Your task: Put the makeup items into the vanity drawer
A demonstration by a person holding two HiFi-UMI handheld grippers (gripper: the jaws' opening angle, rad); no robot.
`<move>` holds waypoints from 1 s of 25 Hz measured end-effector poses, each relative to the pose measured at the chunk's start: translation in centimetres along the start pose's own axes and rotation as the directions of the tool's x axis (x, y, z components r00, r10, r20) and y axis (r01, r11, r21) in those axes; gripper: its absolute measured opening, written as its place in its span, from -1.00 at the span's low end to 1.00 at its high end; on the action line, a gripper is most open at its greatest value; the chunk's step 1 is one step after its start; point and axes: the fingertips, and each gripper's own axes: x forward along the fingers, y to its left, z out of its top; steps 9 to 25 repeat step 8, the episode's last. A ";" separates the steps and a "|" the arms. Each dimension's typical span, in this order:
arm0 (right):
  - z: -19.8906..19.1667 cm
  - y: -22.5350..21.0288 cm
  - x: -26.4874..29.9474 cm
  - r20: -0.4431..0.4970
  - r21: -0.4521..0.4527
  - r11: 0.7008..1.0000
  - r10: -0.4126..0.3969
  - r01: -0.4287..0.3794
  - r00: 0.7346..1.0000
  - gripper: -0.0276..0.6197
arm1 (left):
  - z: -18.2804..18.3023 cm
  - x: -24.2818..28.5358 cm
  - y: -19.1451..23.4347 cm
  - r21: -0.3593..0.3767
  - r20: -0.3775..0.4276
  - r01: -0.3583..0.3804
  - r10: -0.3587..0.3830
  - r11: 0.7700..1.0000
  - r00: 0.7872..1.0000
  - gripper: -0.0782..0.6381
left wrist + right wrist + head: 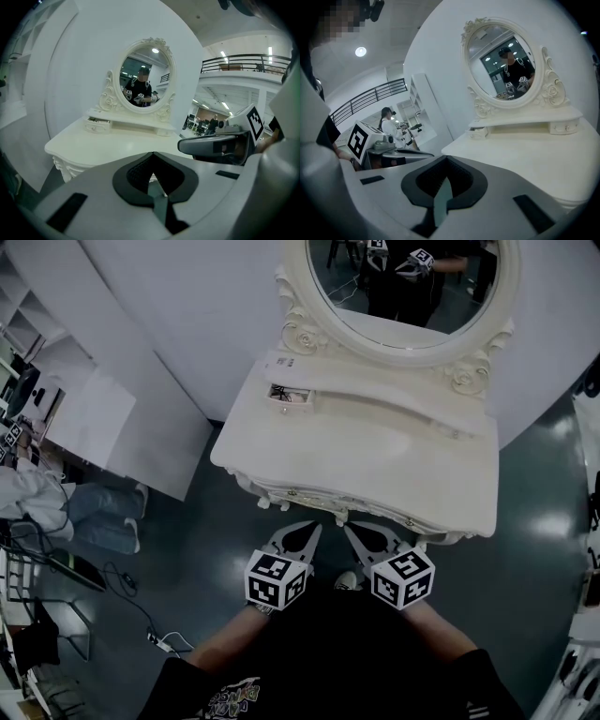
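Carved cream vanity [375,460], L gripper [313,530], R gripper [351,530] closed

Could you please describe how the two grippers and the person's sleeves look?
The left gripper and the right gripper look alike: grey pointed shells with black ribbed pads inside. Each carries a white cube printed with black square markers. No cables show. The person wears short black sleeves.

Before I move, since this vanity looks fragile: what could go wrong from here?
The small drawer stands open on the shelf's left end; a reaching tool might knock it. The left tool and right tool hang shut, close together near the vanity's front edge; they could bump it or each other.
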 end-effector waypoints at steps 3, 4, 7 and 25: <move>0.2 0.2 -0.1 0.006 -0.003 1.000 0.000 0.000 1.000 -0.82 | 0.1 -0.2 -0.1 0.002 0.005 -0.003 0.003 1.000 1.000 -0.76; 0.3 0.2 -0.1 0.007 -0.003 1.000 0.000 0.000 1.000 -0.82 | 0.2 -0.3 -0.1 0.002 0.006 -0.002 0.002 1.000 1.000 -0.76; 0.3 0.4 -0.1 0.006 -0.007 1.000 0.003 -0.003 1.000 -0.82 | 0.3 -0.4 -0.1 0.005 0.011 -0.003 0.003 1.000 1.000 -0.76; 0.3 0.5 -0.1 0.005 -0.009 1.000 0.004 -0.004 1.000 -0.82 | 0.3 -0.4 -0.1 0.005 0.012 -0.003 0.003 1.000 1.000 -0.76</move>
